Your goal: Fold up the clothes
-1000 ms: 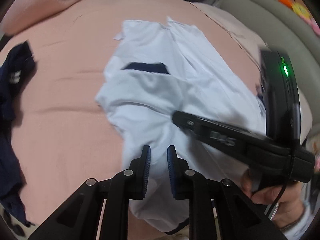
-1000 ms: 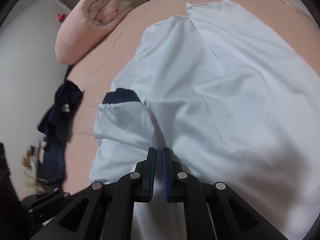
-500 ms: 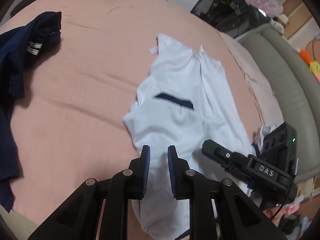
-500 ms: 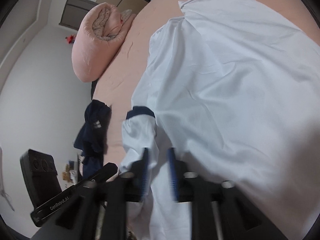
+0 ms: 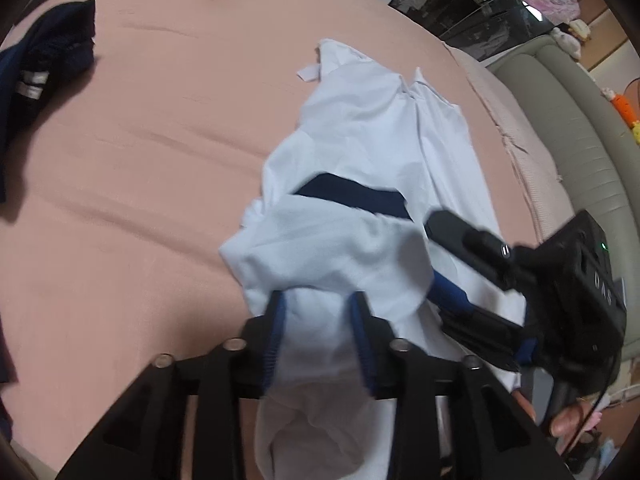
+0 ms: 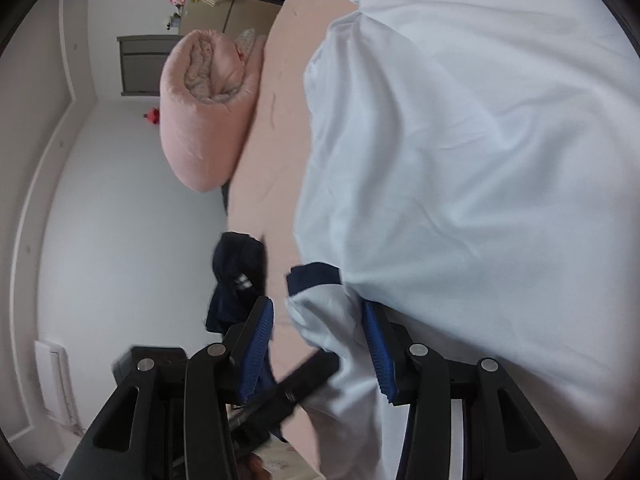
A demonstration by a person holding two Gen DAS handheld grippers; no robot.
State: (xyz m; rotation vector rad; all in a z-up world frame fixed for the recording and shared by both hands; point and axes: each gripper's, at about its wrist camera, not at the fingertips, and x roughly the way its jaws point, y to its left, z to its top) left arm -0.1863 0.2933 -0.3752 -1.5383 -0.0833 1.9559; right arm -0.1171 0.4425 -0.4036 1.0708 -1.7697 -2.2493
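Now both jaws are standing apart: the left hand-held gripper (image 5: 320,330) is straddling the near hem of the white shirt (image 5: 372,152) lying on the pink bed (image 5: 132,184), the right hand-held gripper (image 6: 320,344) gaping beside its navy-cuffed sleeve (image 6: 316,304). Judging by this, each should be taking a single layer of cloth, pinching evenly so the fold is running straight

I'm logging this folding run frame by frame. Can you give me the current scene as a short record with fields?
surface: pink bed sheet
garment: white shirt with navy cuff, lying crumpled on the bed
left gripper: open, shirt cloth between its fingers
right gripper: open, straddling the sleeve by the cuff
other clothes: navy garment at the bed's far left, untouched
bedding: rolled pink quilt at the bed's end
fold state: not yet folded flat
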